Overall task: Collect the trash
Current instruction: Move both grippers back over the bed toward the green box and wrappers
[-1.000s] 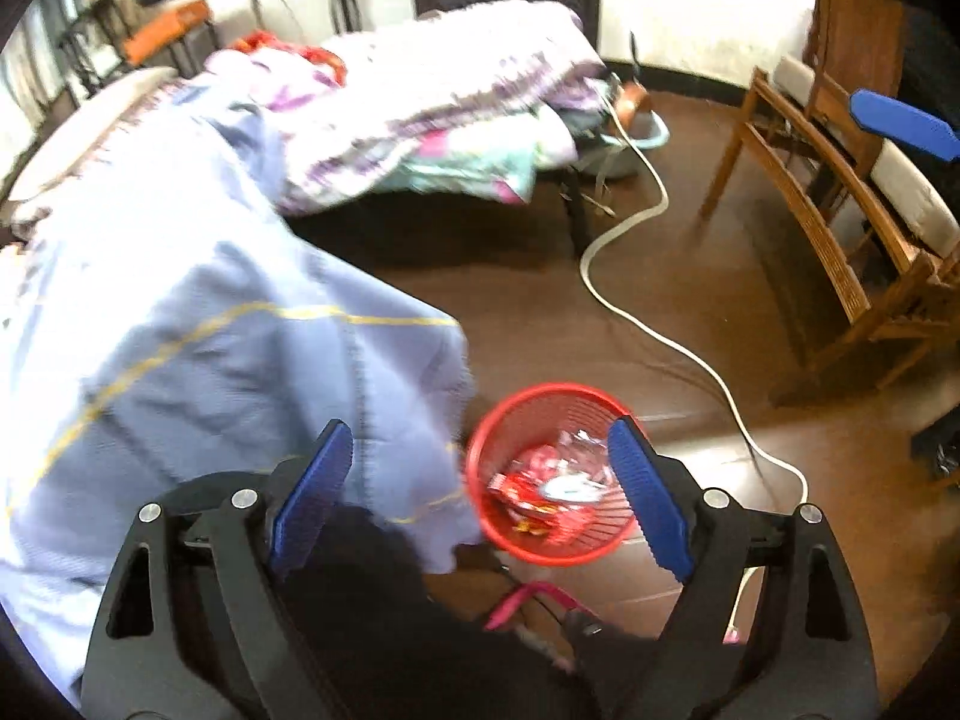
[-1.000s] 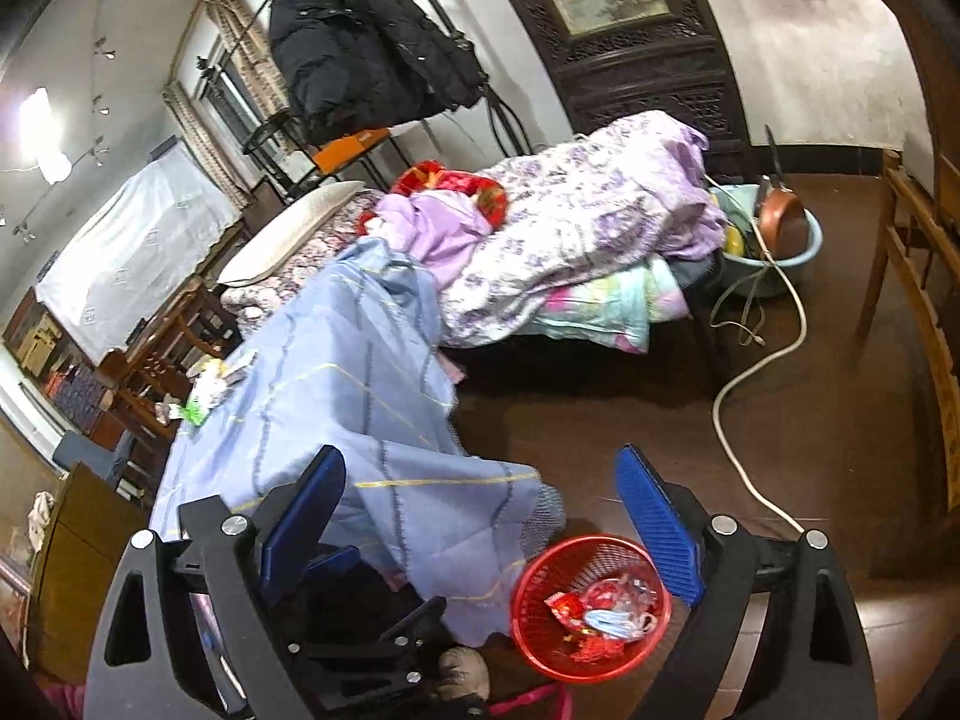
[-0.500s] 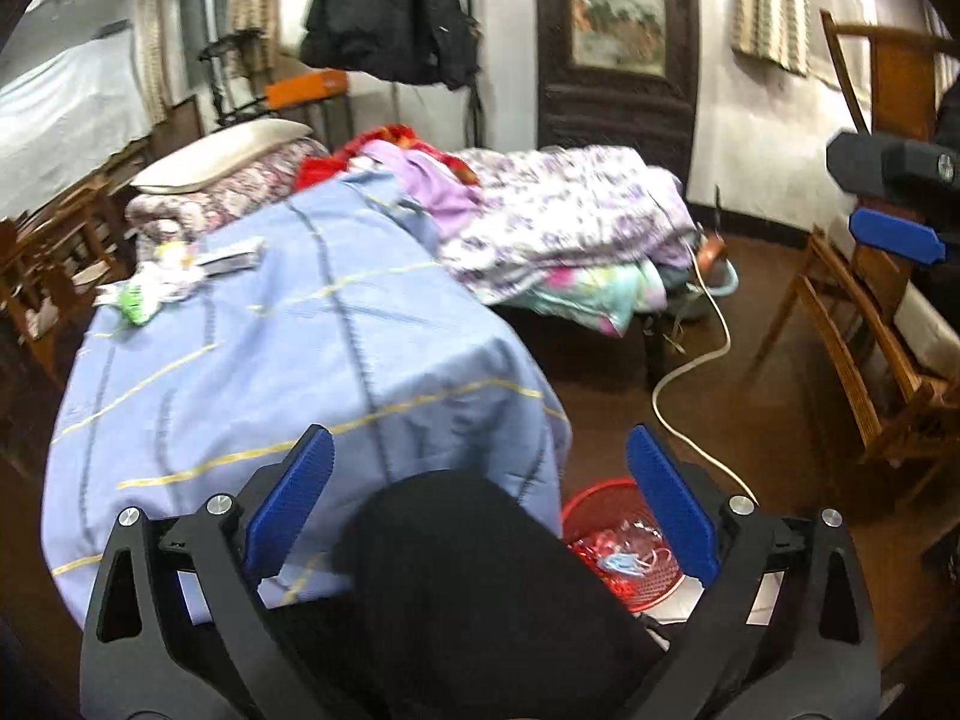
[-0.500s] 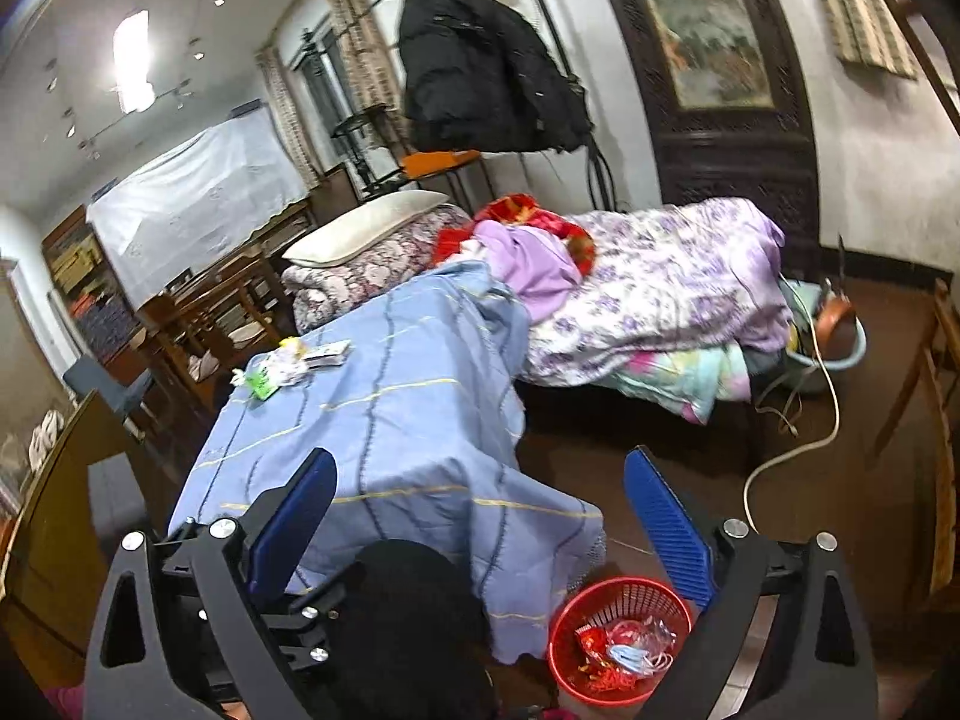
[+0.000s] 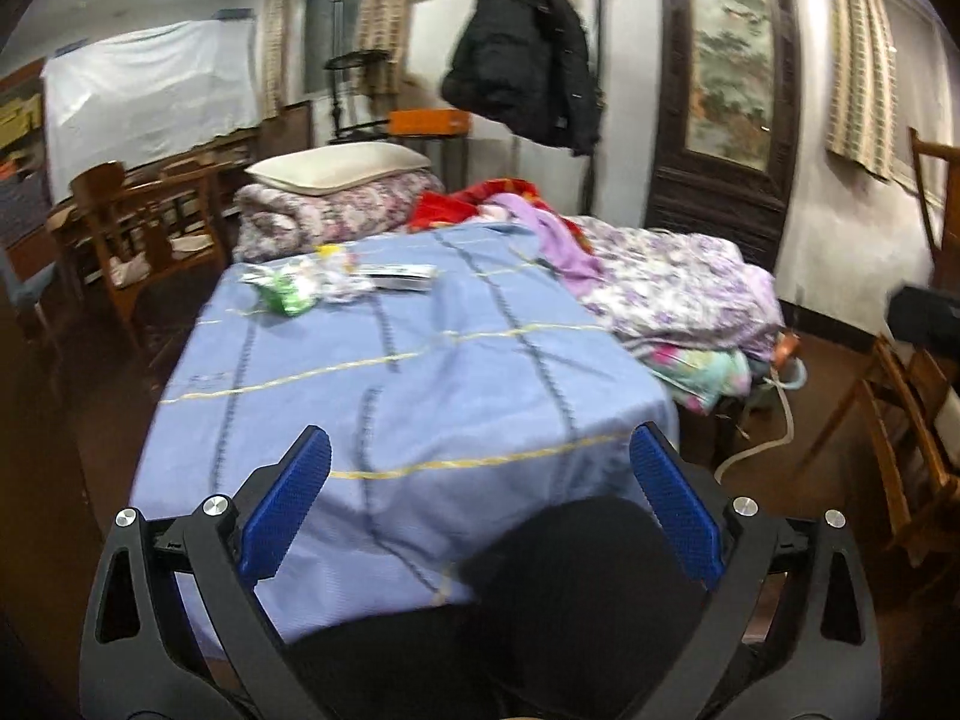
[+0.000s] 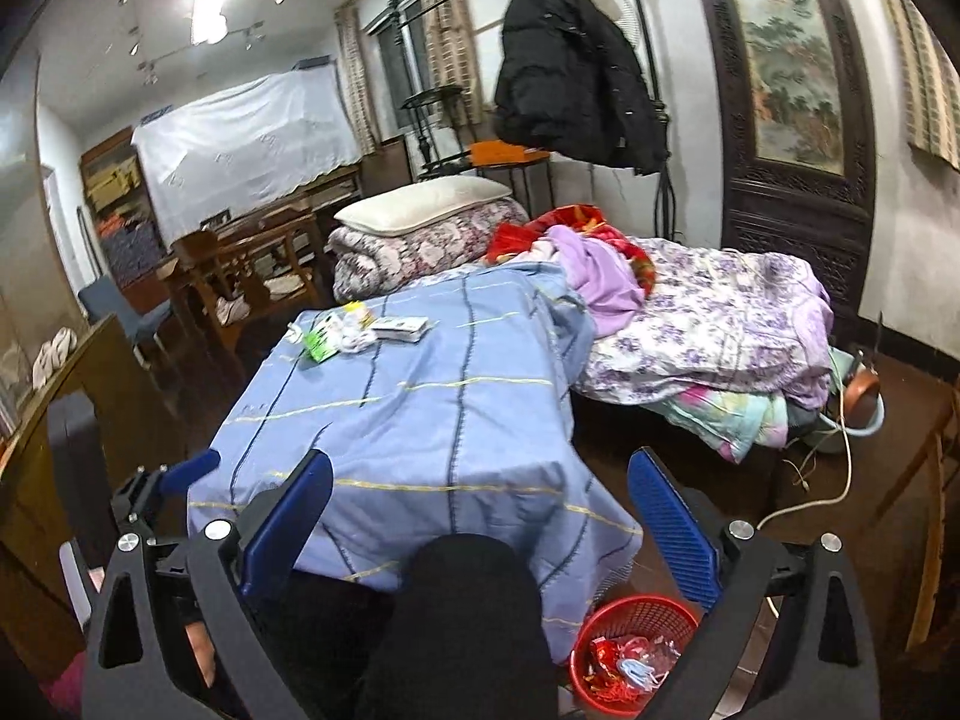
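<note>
Trash lies at the far left end of the blue-clothed table (image 5: 420,372): a green wrapper (image 5: 285,294), crumpled white paper (image 5: 336,287) and a flat white box (image 5: 402,277). My left gripper (image 5: 480,438) hangs open over the table's near end, nothing between its blue pads. In the right wrist view the same wrapper (image 6: 321,341) and box (image 6: 402,329) show. The right gripper (image 6: 480,461) has its jaws opening, empty. Below its right finger the red basket (image 6: 636,648) stands on the floor by the table's corner, holding wrappers and a mask. A blue finger (image 6: 192,471) of the left gripper shows at left.
A person's dark-clad knee (image 6: 468,594) fills the bottom of both views. Behind the table is a bed (image 6: 708,324) piled with quilts. Wooden chairs (image 5: 150,222) stand left, another chair (image 5: 906,438) right. A white cable (image 6: 840,480) runs across the brown floor.
Both grippers rose and tilted up from the basket on the floor toward the tabletop. The basket has left the left wrist view and sunk to the bottom of the right one.
</note>
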Action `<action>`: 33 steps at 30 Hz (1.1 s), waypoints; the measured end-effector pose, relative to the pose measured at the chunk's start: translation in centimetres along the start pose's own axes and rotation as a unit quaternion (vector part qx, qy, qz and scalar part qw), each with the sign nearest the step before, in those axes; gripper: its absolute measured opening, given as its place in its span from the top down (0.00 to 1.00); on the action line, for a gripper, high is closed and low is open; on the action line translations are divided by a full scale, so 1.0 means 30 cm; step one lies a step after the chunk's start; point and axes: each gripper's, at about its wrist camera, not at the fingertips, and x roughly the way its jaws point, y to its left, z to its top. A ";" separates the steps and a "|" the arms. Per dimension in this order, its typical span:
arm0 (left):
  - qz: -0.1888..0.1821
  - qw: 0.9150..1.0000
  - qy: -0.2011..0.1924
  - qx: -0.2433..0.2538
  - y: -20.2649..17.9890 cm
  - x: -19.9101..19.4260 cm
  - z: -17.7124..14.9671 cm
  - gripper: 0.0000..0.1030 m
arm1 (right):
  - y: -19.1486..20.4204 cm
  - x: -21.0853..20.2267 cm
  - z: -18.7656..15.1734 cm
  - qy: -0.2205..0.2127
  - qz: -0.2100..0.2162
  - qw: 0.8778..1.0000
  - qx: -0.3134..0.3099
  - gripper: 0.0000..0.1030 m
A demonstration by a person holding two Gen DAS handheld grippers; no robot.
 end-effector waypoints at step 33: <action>0.124 0.974 0.094 -0.164 0.730 0.646 0.276 0.07 | 0.177 0.793 -0.121 -0.033 -0.072 0.995 -0.058 0.06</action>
